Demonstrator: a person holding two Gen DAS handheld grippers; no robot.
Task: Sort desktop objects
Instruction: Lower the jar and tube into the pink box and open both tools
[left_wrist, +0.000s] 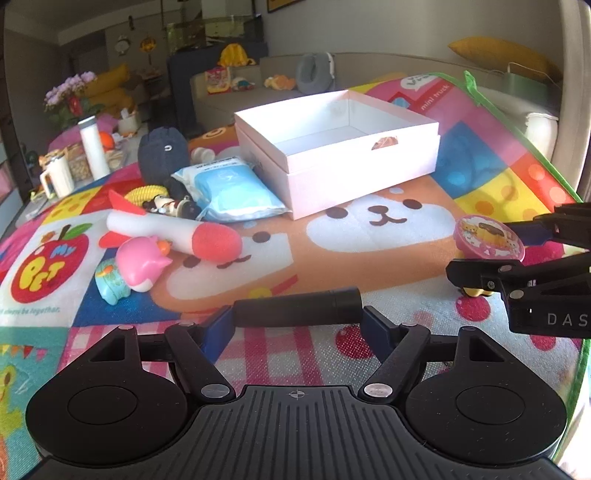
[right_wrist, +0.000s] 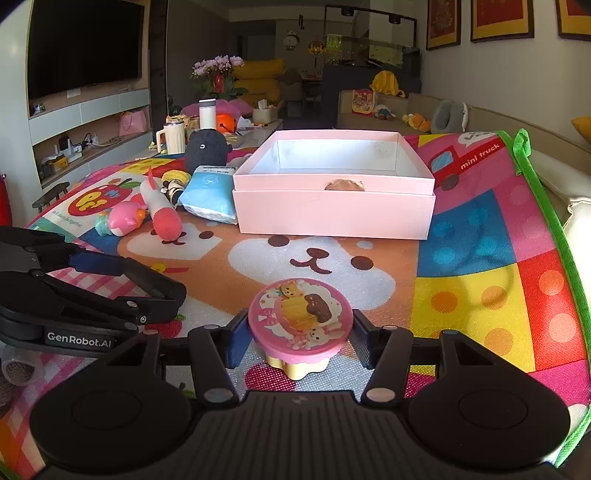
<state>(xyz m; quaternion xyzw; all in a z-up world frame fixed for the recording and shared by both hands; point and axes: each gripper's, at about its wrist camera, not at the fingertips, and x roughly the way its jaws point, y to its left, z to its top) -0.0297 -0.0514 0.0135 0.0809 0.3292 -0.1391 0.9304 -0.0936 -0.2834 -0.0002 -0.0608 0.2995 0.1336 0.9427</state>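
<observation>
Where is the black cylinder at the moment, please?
In the left wrist view the black cylinder lies crosswise between the left gripper's blue pads, low on the play mat, in front of the open pink box.

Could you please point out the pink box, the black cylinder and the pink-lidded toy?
pink box (right_wrist: 334, 214), right wrist view, front wall.
black cylinder (left_wrist: 295, 308), left wrist view, mid-body.
pink-lidded toy (right_wrist: 300, 314), right wrist view, lid top.

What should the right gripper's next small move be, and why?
Probably carry the pink-lidded toy forward over the open box and release it. The right gripper grips its lid on both sides, and the box stands open just ahead.
</observation>
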